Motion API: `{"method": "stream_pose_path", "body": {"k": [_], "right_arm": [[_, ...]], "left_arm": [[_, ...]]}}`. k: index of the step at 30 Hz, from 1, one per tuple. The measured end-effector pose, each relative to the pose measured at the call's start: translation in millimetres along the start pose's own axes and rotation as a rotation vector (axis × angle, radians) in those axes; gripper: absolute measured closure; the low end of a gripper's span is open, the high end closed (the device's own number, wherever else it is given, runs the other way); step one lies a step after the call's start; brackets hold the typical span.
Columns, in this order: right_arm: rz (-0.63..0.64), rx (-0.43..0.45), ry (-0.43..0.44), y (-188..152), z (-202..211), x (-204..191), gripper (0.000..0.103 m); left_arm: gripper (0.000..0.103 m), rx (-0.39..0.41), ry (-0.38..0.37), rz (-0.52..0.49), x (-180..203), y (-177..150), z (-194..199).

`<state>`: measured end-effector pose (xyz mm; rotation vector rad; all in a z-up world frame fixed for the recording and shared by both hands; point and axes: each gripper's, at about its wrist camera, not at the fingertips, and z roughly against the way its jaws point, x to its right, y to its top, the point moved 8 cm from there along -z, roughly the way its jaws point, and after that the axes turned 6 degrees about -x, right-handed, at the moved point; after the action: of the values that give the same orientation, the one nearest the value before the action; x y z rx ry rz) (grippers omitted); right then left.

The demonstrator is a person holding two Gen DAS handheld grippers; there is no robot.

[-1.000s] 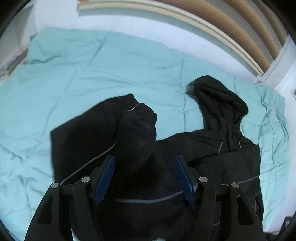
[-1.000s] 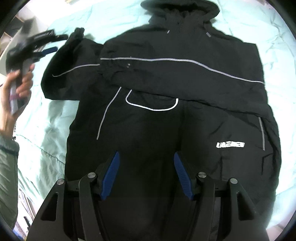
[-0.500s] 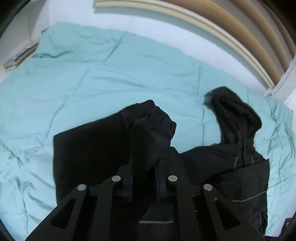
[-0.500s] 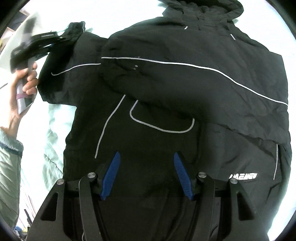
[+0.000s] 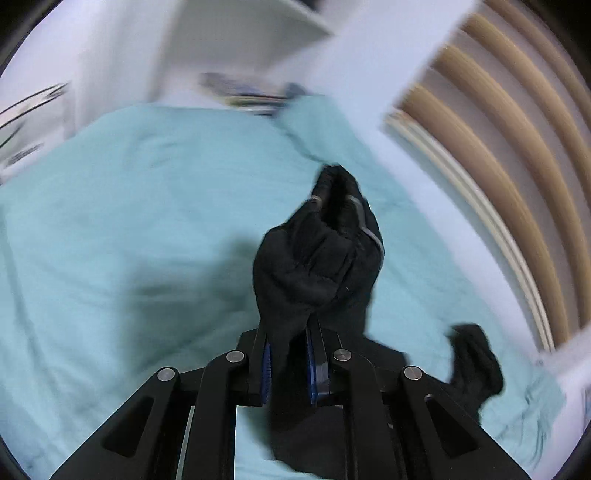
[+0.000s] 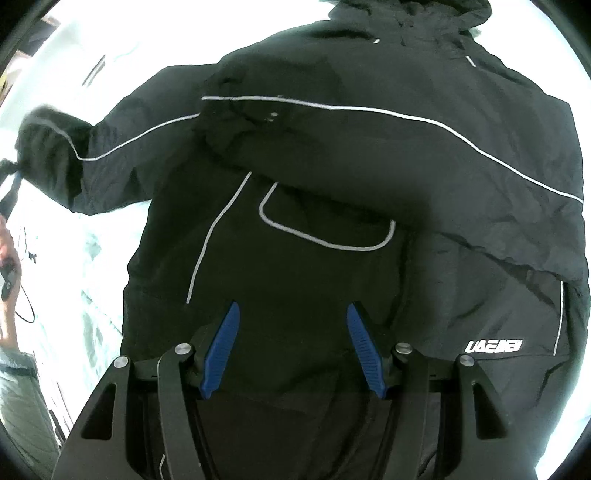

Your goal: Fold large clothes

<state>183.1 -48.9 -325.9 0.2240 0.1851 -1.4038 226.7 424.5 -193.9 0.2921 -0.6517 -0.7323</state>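
Observation:
A black hooded jacket (image 6: 332, 177) with thin white piping lies spread on a teal quilt (image 5: 129, 206). Its left sleeve (image 5: 317, 258) is bunched and lifted off the bed, pinched near the cuff by my left gripper (image 5: 290, 354), which is shut on it. In the right wrist view that same sleeve (image 6: 62, 155) stretches out to the far left, where the left gripper is only a blur. My right gripper (image 6: 293, 350) hangs open just above the jacket's lower front, nothing between its blue pads (image 6: 221, 350). The hood (image 5: 476, 365) shows at lower right in the left wrist view.
A slatted wooden headboard (image 5: 517, 155) curves along the right. A white wall and shelf (image 5: 240, 33) stand behind the bed, with blurred items (image 5: 243, 92) at the quilt's far edge. A person's hand (image 6: 7, 240) and green sleeve (image 6: 22, 406) are at the left edge.
My left gripper closed on the sleeve cuff, then swung away sideways and rolled, pulling the sleeve up off the jacket. My right gripper sank slightly closer to the jacket front and stays open.

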Motion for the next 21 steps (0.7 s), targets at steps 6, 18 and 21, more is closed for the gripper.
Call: {"method": "stream_pose_path", "body": {"k": [6, 18, 21], "right_arm": [[0.064, -0.022, -0.011, 2.2, -8.5, -19.8, 0.04], [0.143, -0.063, -0.033, -0.6, -20.8, -51.0, 0.04], [0.168, -0.063, -0.036, -0.2, -22.4, -61.5, 0.04]], "left_arm": [[0.078, -0.08, -0.01, 0.16, -73.4, -15.0, -24.0], [0.022, -0.154, -0.124, 0.31, -113.4, -33.0, -46.4], [0.022, -0.189, -0.137, 0.332, -120.1, -35.2, -76.2]]}}
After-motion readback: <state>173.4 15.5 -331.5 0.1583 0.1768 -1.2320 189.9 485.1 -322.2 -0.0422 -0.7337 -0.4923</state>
